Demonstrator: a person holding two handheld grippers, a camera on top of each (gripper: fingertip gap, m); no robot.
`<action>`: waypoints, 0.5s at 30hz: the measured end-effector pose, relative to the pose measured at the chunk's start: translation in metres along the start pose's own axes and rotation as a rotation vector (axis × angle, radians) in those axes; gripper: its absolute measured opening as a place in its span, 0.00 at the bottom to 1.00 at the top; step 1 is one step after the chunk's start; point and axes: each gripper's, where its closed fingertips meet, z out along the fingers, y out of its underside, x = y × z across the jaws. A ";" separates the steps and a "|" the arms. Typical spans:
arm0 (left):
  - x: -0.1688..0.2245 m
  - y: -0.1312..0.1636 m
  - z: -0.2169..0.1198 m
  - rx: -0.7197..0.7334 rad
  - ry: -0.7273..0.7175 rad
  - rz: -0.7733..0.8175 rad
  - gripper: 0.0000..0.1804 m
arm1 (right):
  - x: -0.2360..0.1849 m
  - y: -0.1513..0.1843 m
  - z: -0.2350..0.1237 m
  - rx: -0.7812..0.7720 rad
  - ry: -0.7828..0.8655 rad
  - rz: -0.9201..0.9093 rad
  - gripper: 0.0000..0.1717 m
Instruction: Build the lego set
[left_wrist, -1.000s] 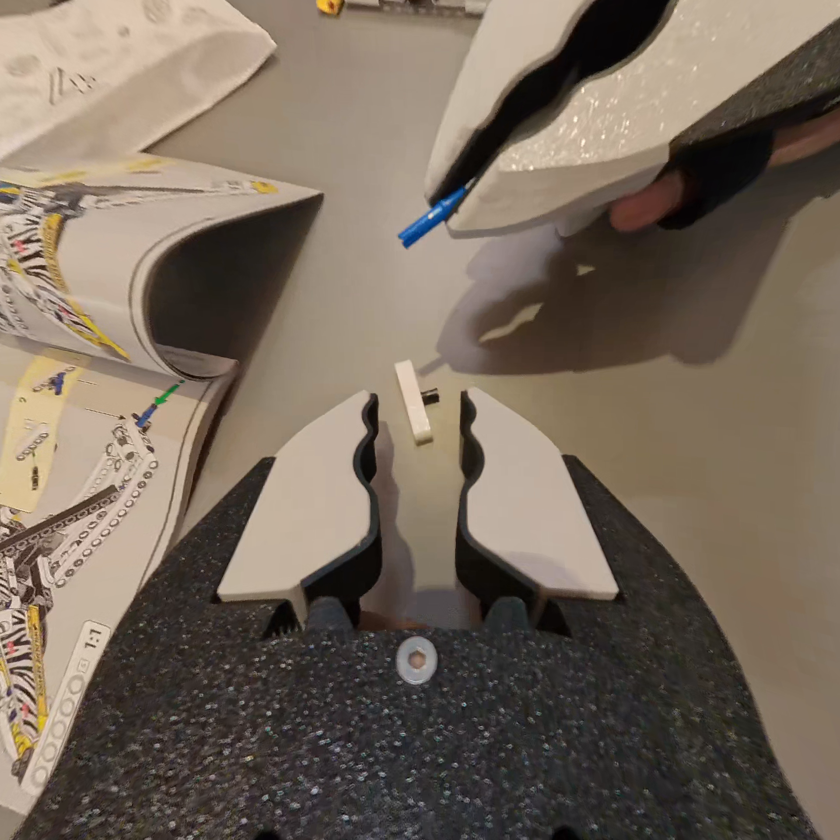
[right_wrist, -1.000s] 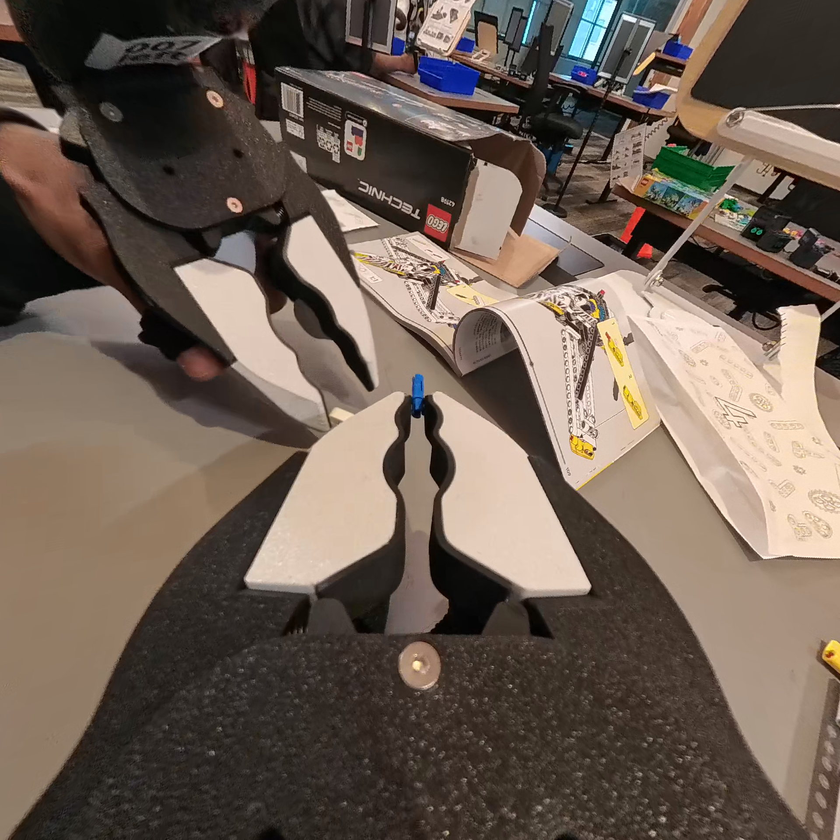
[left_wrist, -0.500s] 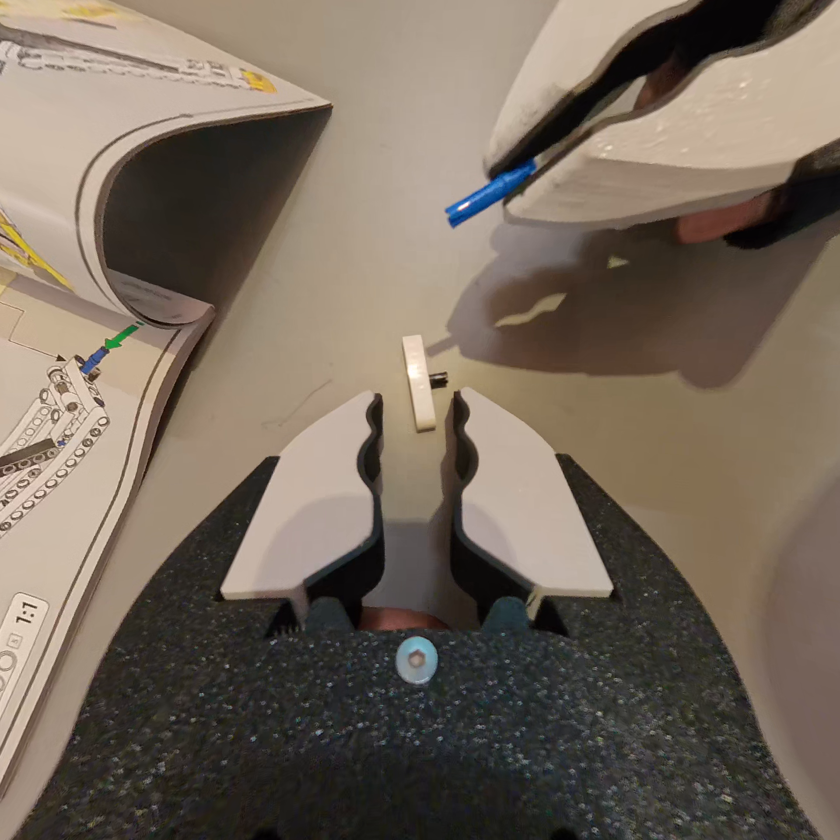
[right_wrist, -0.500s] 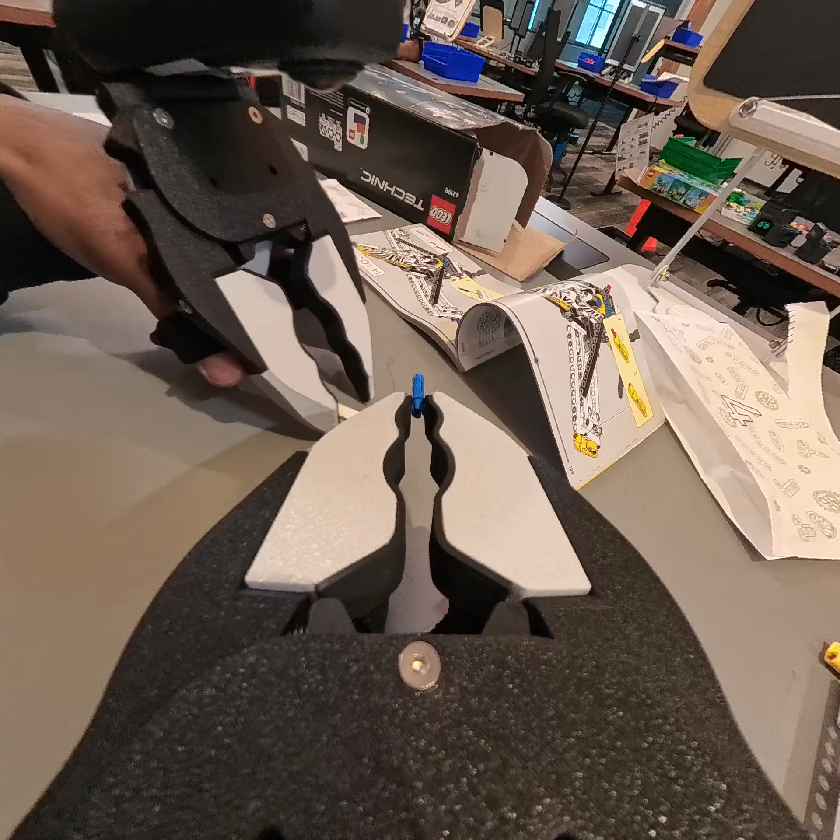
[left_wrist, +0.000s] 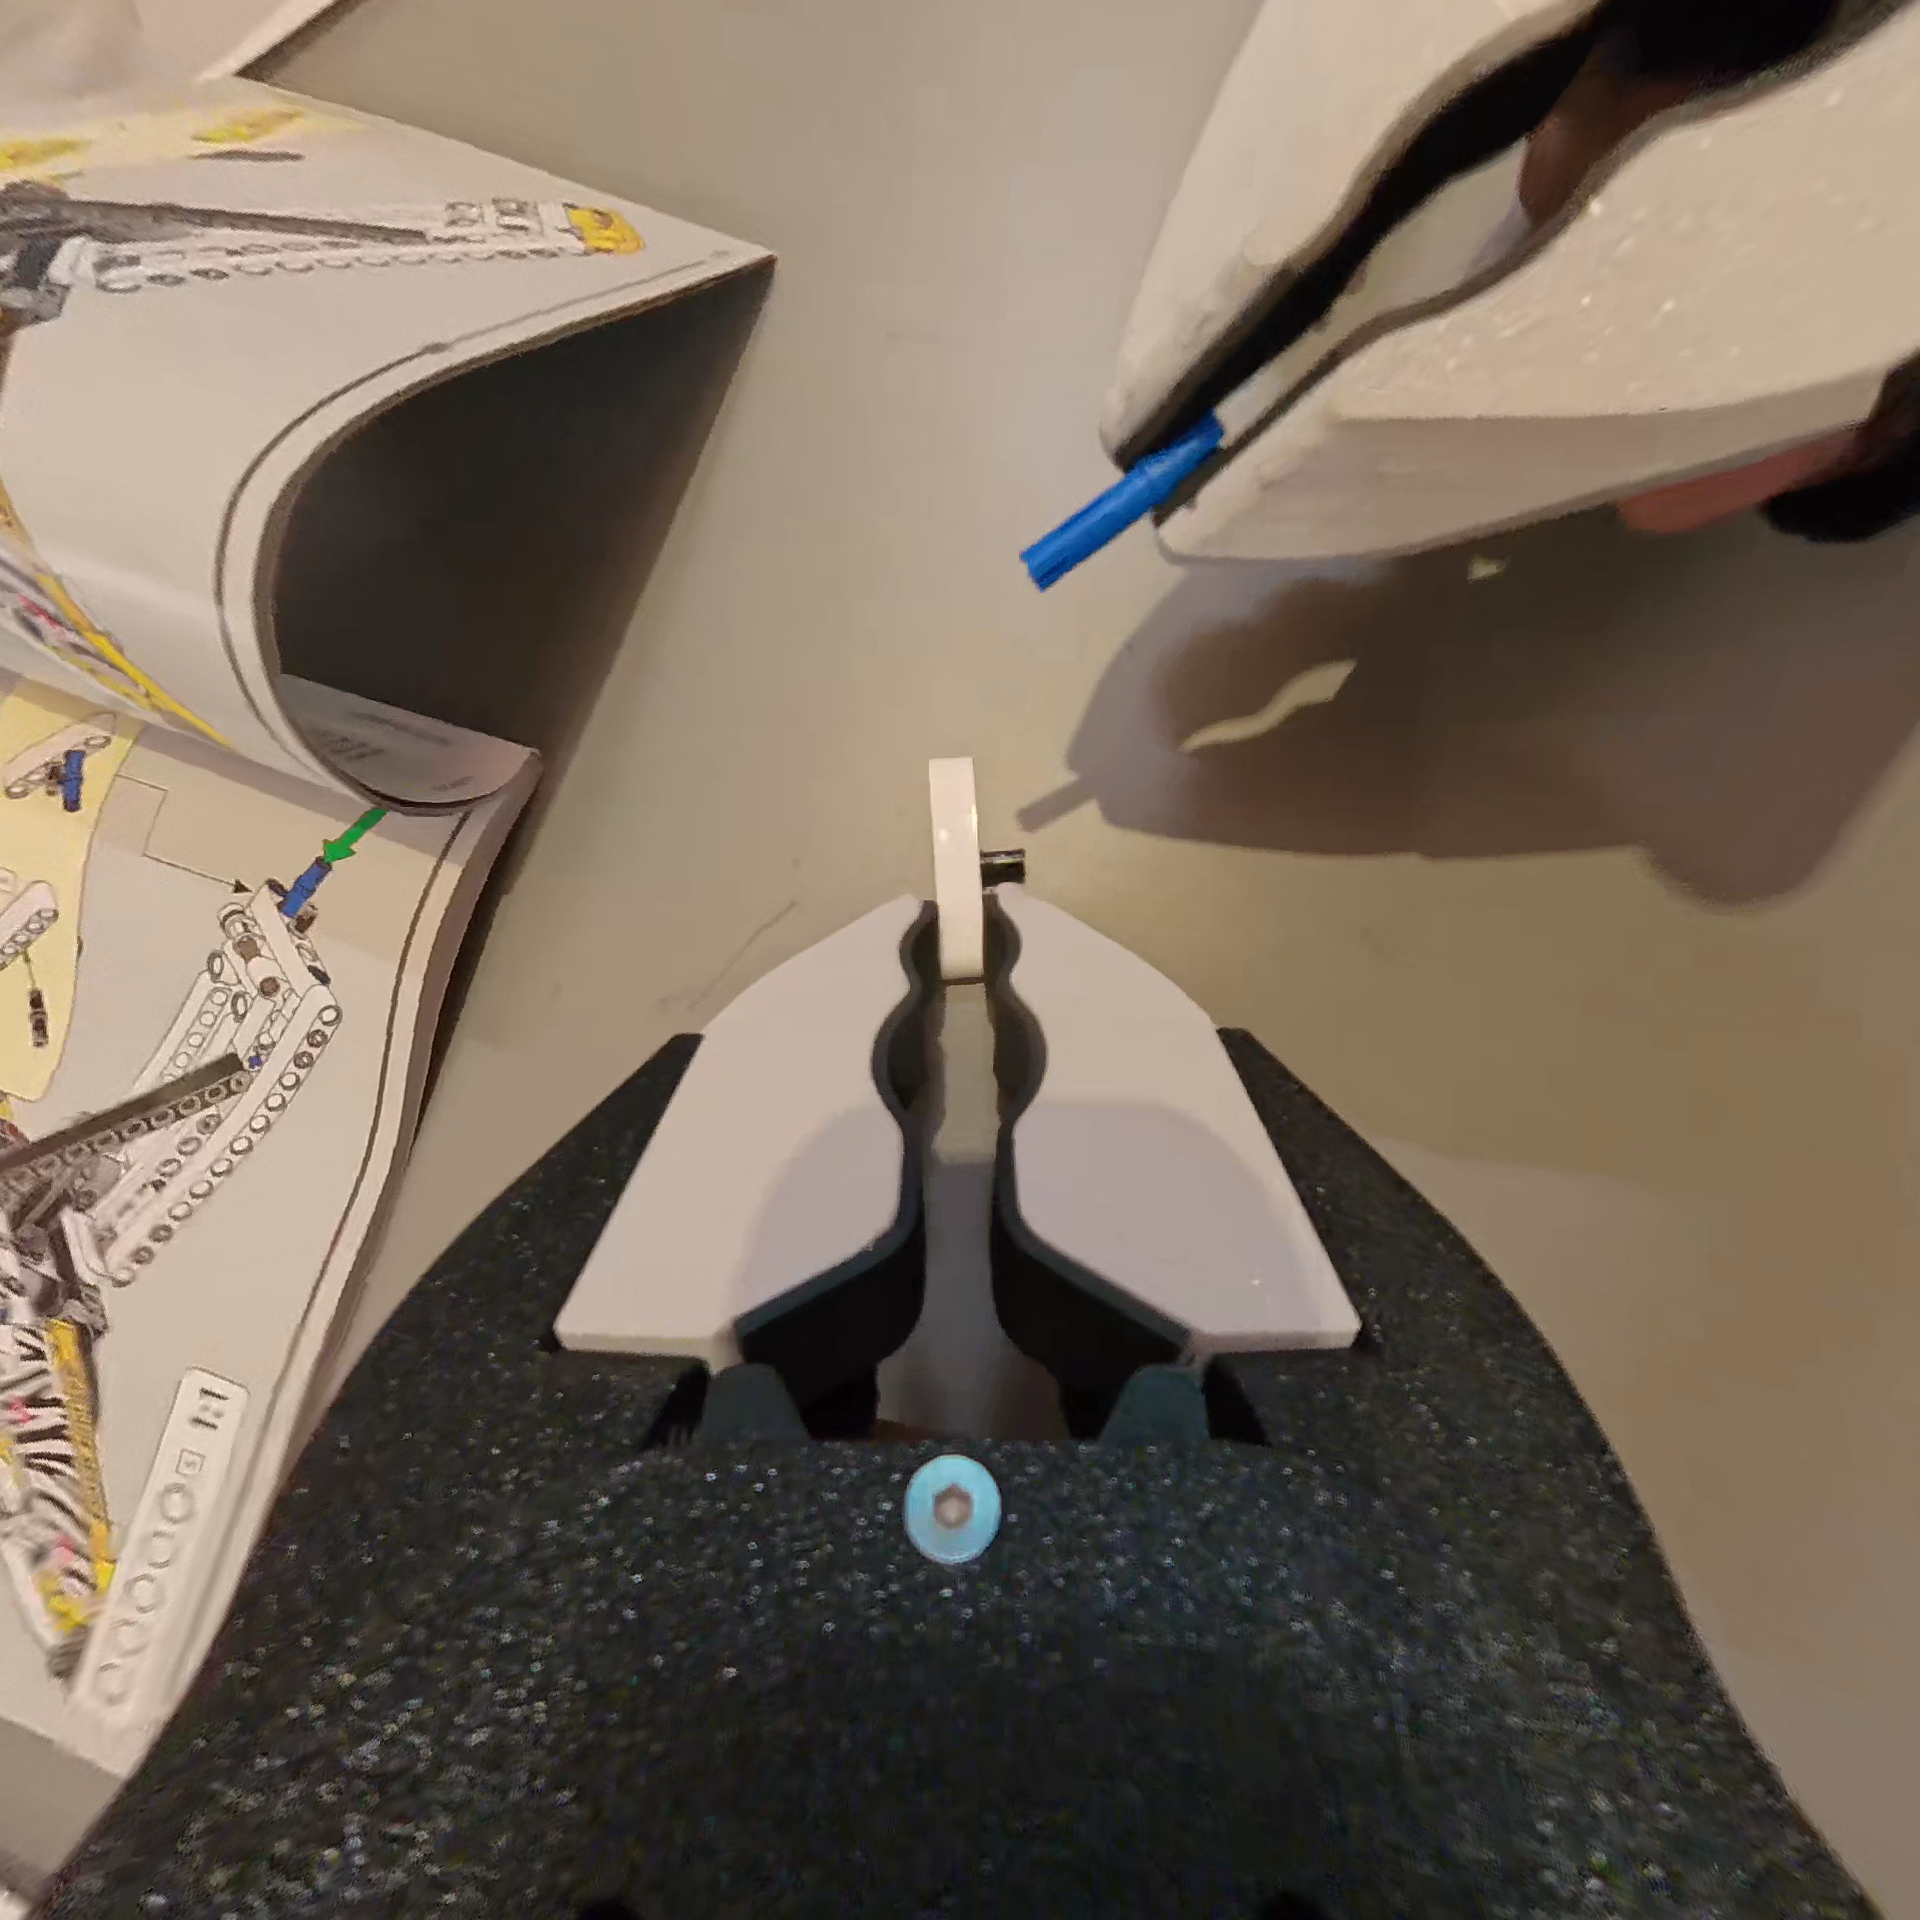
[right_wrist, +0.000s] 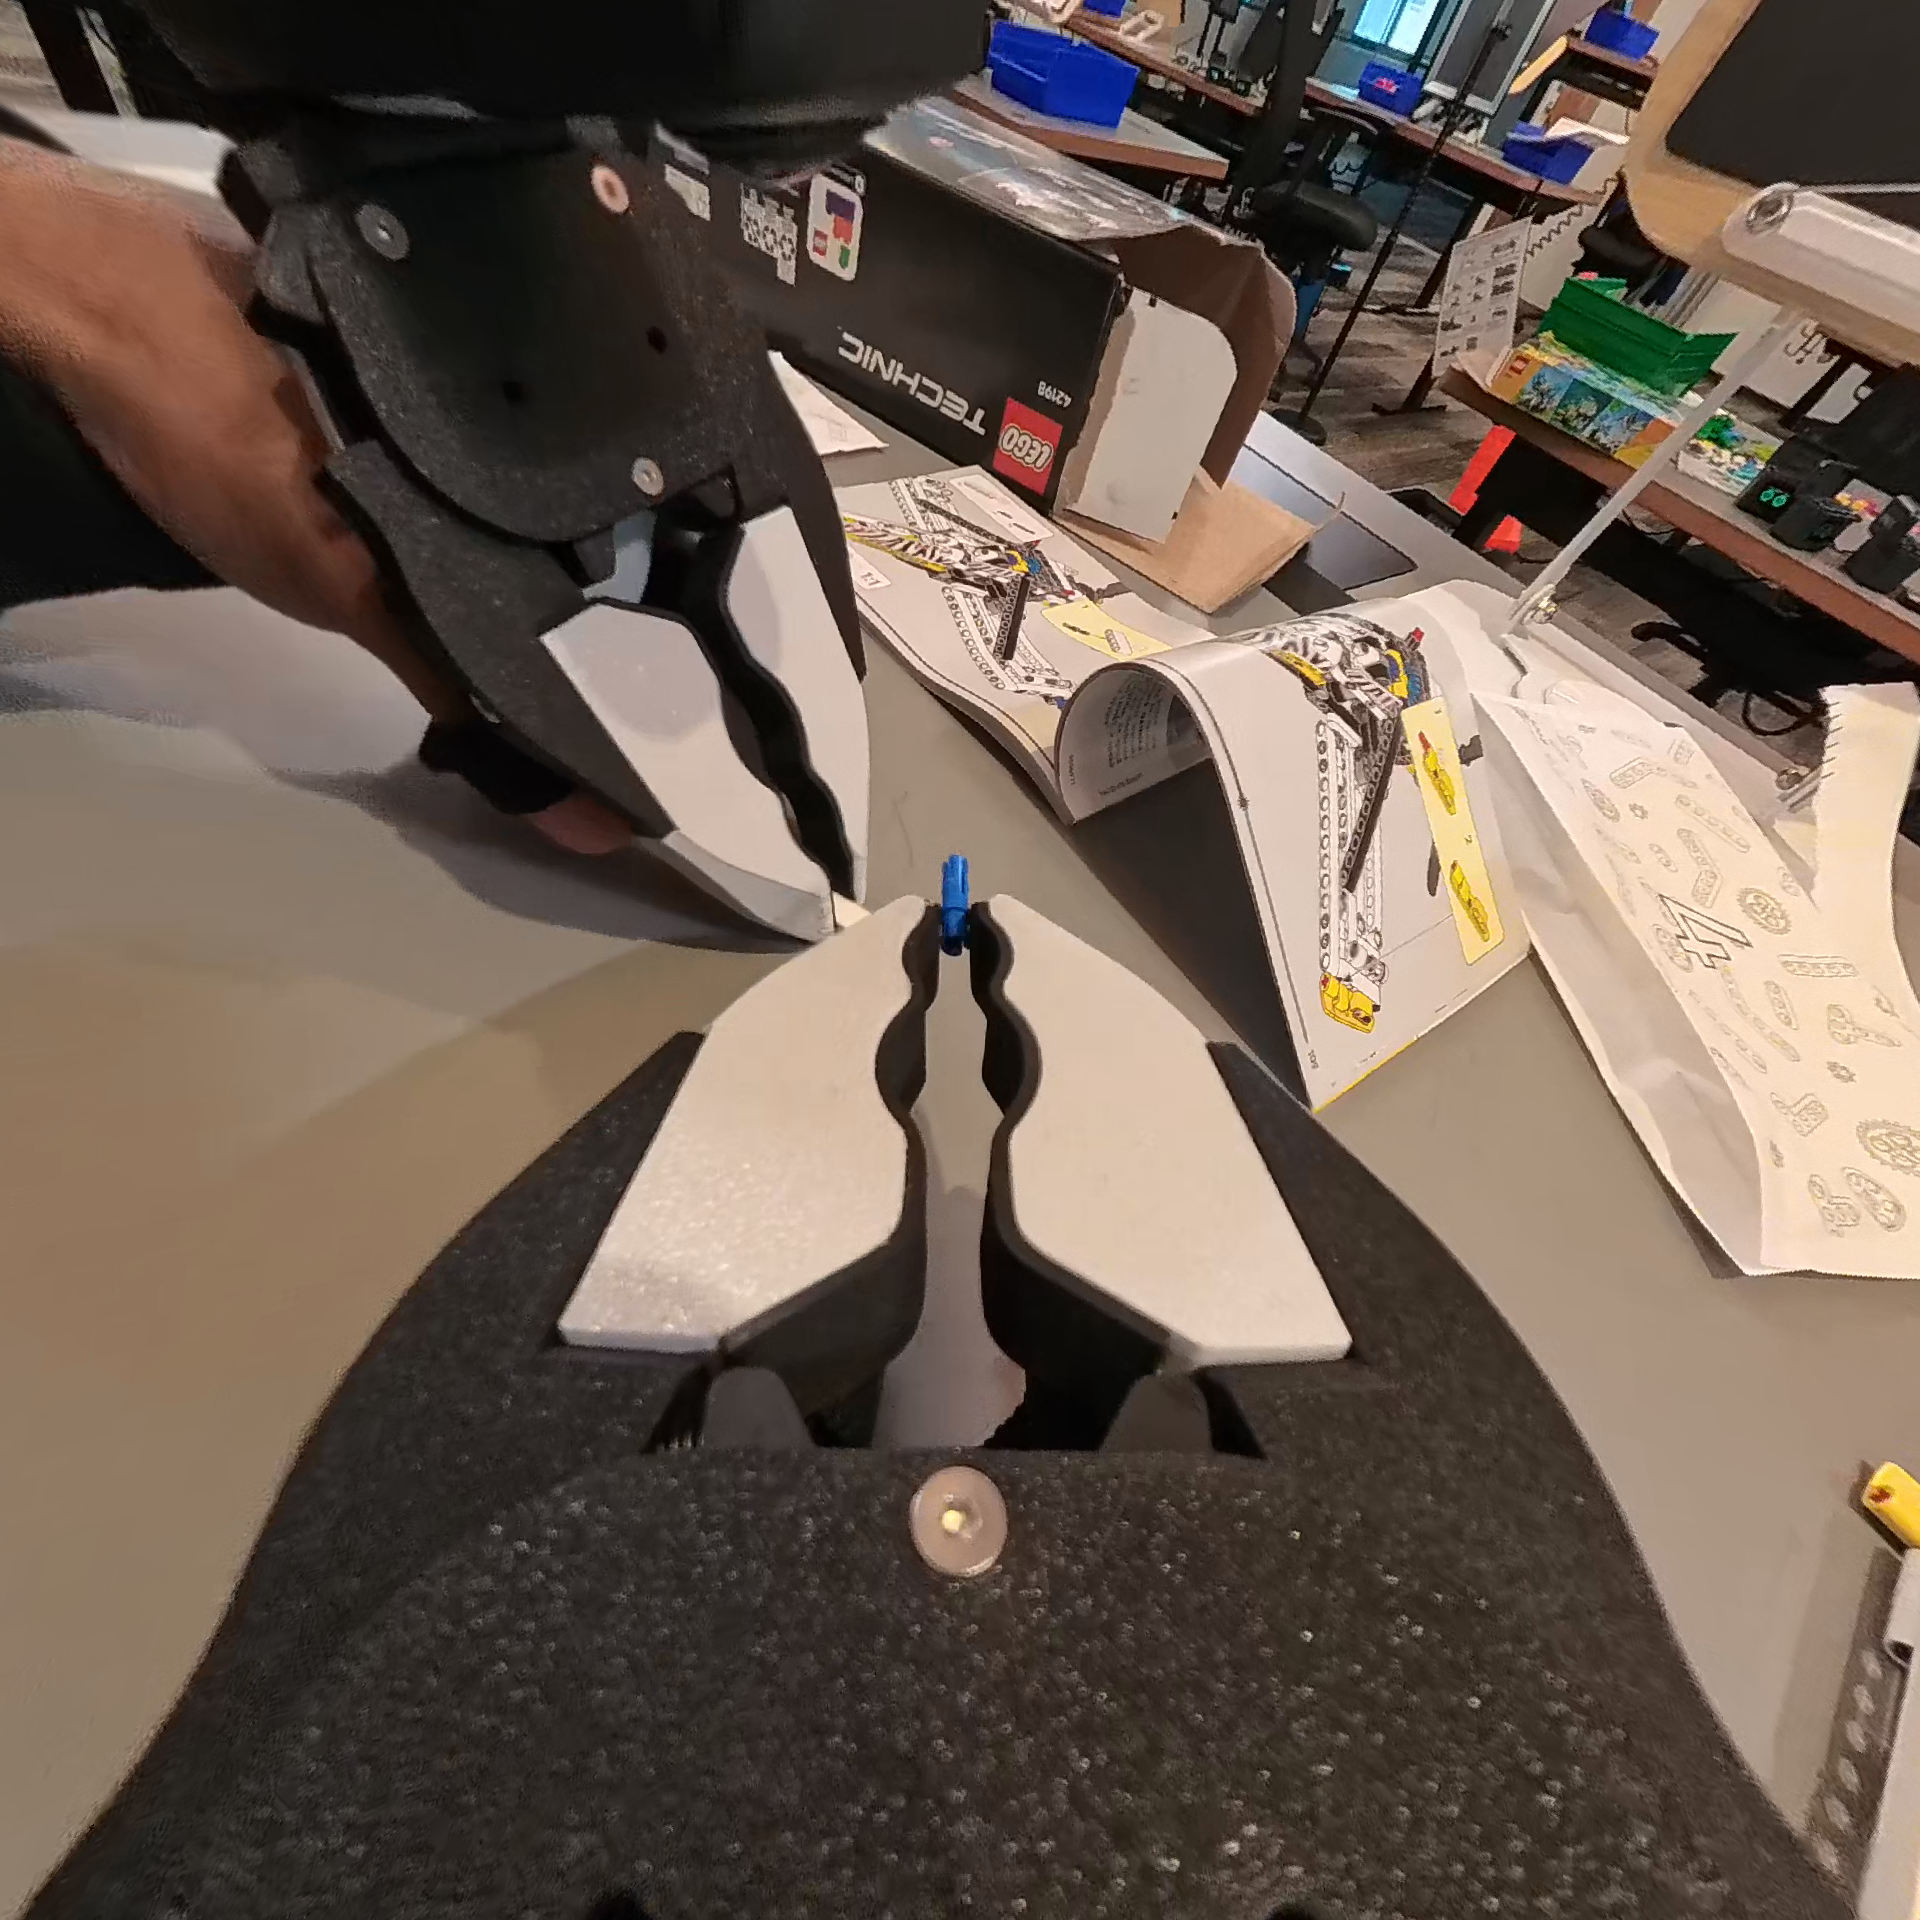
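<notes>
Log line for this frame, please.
left gripper: shut on white beam on table | right gripper: shut on blue pin | booklet beside

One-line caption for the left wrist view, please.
Left gripper shut on a white beam with a black pin; right gripper holds a blue pin.

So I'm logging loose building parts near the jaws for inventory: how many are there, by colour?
Blue: 1, the blue pin clamped in the right gripper.
White: 1, the white beam gripped by the left gripper.
Black: 1, the black pin sticking out of the white beam.
Yellow: 1, the yellow piece at the table's edge.
Total: 4
</notes>
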 end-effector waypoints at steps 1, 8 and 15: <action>-0.002 -0.002 0.001 0.036 -0.010 -0.047 0.04 | 0.001 0.001 0.000 -0.010 0.006 -0.008 0.03; 0.005 -0.051 -0.022 0.432 0.153 -0.417 0.04 | 0.006 0.008 0.000 -0.062 0.068 -0.045 0.03; 0.008 -0.049 -0.013 0.398 0.070 -0.348 0.04 | 0.008 0.009 0.001 -0.074 0.073 -0.019 0.03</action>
